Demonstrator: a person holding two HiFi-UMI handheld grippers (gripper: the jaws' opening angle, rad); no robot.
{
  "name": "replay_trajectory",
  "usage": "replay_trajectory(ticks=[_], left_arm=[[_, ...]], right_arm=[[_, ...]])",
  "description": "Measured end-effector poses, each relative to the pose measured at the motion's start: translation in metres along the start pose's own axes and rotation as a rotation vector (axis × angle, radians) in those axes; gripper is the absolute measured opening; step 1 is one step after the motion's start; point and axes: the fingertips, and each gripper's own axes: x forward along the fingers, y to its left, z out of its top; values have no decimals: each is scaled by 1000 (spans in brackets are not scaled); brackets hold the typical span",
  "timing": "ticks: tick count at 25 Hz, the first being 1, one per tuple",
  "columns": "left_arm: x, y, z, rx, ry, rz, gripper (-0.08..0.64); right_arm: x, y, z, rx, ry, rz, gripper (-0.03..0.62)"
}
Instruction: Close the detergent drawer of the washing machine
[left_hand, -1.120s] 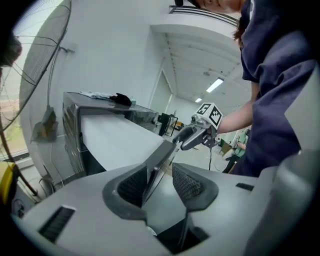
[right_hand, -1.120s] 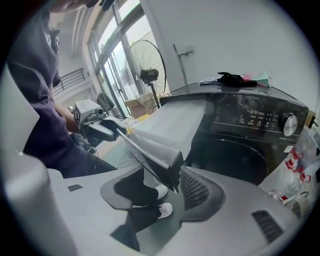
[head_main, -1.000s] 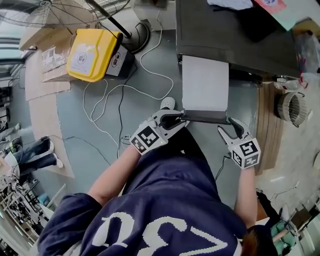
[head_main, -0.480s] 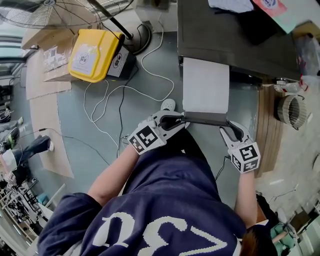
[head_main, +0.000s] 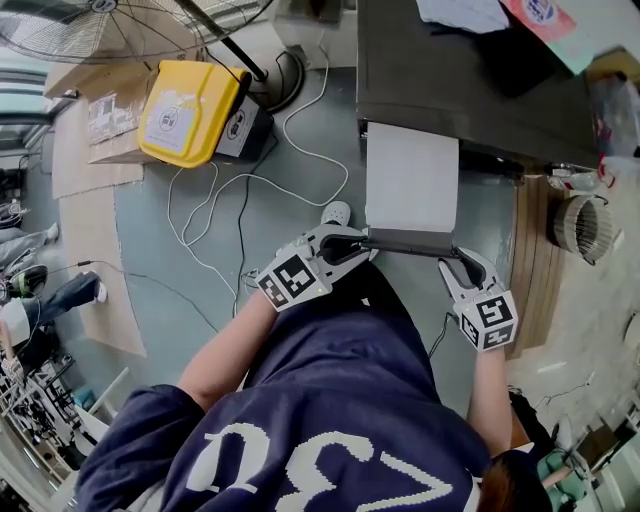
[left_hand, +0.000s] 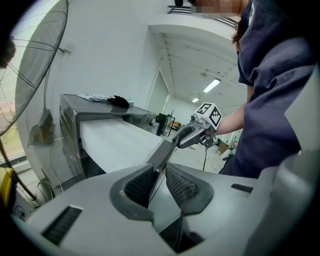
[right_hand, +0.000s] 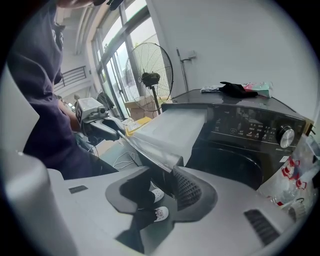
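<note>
A dark washing machine (head_main: 450, 80) stands at the top right of the head view with its detergent drawer (head_main: 410, 180) drawn fully out over the grey floor (head_main: 280, 300), a white slab ending in a dark front panel (head_main: 405, 240). A person in a navy shirt (head_main: 340, 400) bearing large white characters, cut off at the frame's edge and not readable, stands at the drawer's outer end. A floor fan (head_main: 100, 25) and flattened cardboard (head_main: 85, 230) lie to the left. Beside them is a yellow case (head_main: 185, 108) with a white label whose print is too small to read. White and black cables (head_main: 230, 200) loop across the floor between case and drawer, and a ribbed hose (head_main: 582, 215) lies to the right. The left gripper (head_main: 360, 241) is at the panel's left end, its jaws closing with the panel's thin edge between the pads. The right gripper (head_main: 462, 260) clamps the panel's right corner. A white shoe (head_main: 336, 211) shows just beside the drawer. A dial (right_hand: 286, 135) sits on the machine's control strip, whose lettering cannot be made out. A second earlier the right gripper's jaws stood spread beside that corner; both grippers have since narrowed, while the drawer is out as far as before.
</note>
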Motion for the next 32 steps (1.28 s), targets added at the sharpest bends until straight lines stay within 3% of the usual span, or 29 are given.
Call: replay_trajectory(ticks=[32], left_arm=[[9,60,26,-5,-26,125,102]], right_arm=[[31,-37,40,21,-59,-49,158]])
